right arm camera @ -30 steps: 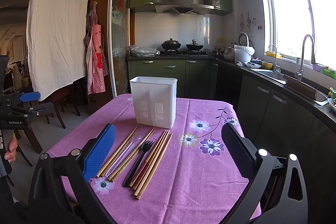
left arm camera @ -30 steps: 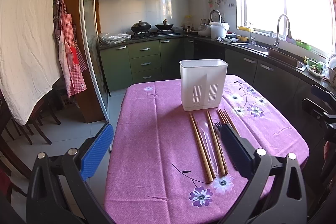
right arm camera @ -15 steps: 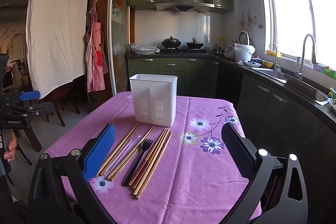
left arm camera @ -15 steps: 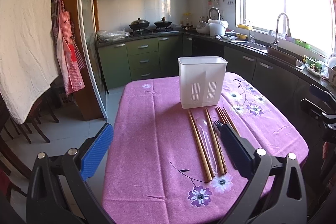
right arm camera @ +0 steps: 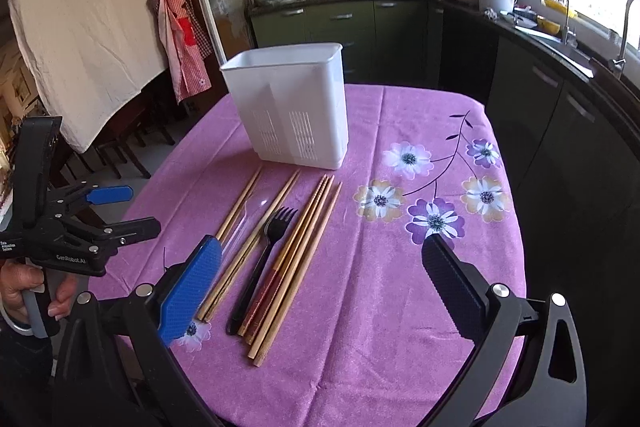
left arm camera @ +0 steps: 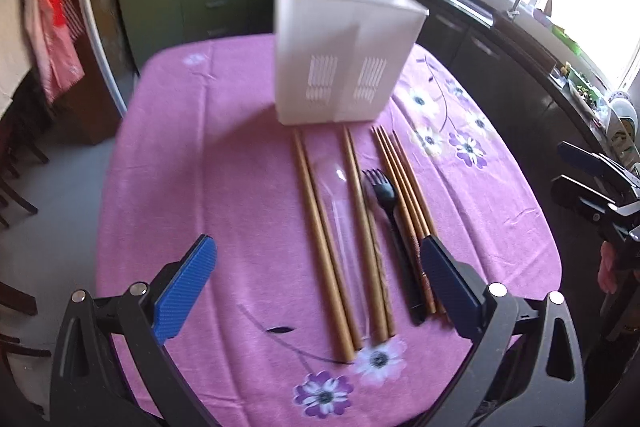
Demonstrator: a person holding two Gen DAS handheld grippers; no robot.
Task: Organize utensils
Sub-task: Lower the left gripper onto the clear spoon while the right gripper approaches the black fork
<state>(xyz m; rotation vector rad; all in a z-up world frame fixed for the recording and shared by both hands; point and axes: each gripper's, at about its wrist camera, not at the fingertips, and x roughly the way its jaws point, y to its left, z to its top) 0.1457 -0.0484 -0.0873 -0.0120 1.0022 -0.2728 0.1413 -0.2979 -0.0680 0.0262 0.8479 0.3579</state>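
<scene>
Both the left tool (left arm camera: 316, 285) and the right tool (right arm camera: 322, 283) hang spread apart, holding nothing, above the purple-clothed desk (right arm camera: 400, 307). On it lie one black fork (right arm camera: 262, 259), a barely visible clear spoon (left arm camera: 340, 211), and wooden chopsticks (right arm camera: 298, 259), roughly eight, overlapping. Beyond stands one white utensil holder (right arm camera: 296, 107), its interior hidden.

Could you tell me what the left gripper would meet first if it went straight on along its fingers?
Probably the wooden chopsticks lying on the purple tablecloth; the open left gripper points down at them, though depth is unclear.
</scene>
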